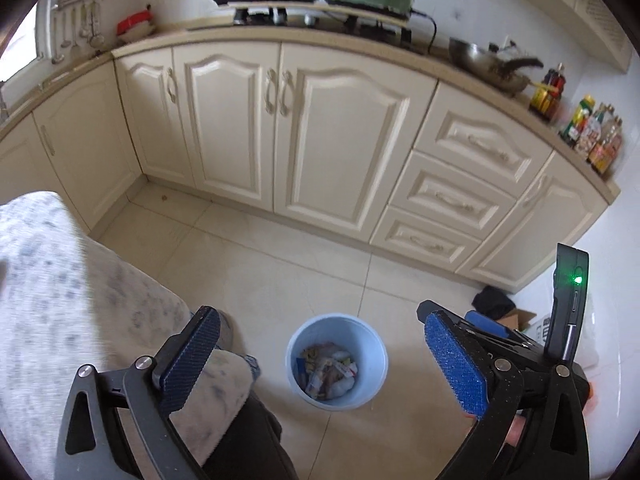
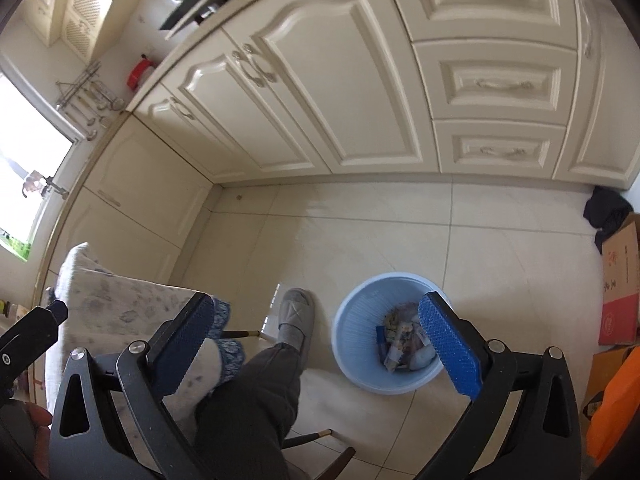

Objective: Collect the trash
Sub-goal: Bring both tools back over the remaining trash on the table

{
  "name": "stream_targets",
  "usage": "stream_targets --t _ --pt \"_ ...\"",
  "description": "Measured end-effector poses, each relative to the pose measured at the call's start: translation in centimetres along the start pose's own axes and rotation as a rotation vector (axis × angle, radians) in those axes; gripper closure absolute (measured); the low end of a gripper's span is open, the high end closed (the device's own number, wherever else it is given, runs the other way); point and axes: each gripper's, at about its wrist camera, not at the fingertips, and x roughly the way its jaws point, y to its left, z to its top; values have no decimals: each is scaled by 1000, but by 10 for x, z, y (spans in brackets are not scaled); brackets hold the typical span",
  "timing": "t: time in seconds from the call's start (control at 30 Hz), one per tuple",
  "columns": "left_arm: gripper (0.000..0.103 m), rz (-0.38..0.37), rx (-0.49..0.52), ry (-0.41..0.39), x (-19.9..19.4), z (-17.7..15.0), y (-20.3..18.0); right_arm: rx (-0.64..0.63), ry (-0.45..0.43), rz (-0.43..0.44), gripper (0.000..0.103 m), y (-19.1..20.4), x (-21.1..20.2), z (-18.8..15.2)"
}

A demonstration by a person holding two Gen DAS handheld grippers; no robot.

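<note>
We hold the left gripper point(image 1: 320, 364) and the right gripper point(image 2: 318, 346) above a tiled kitchen floor point(image 1: 280, 264), both sets of jaws spread wide and empty, with the trash point(image 1: 330, 372) lying in the light-blue bin point(image 1: 374, 344) directly below. To finish well, we judge we should keep both tools clear of the rim and look over the floor for strays. We count three drawers point(image 1: 478, 152), two grippers, one bin and one grey slipper point(image 2: 296, 316).

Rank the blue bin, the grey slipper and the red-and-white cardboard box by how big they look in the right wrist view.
1. Blue bin
2. Red-and-white cardboard box, though the frame edge cuts it off
3. Grey slipper
</note>
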Motion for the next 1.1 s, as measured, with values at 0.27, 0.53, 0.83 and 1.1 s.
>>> stream_targets --t 0.27,0.53,0.83,1.1 --pt "1 37 -66 -143 -129 -44 69 -137 -54 79 0 92 -37 1" --pt "1 123 -164 -281 -250 -109 157 -320 -75 171 0 210 -59 -16" --pt "1 311 -300 -364 -335 -186 247 -537 -33 271 0 345 -40 -65" --pt "1 430 -396 -353 -366 -237 301 -661 31 271 0 436 10 -107"
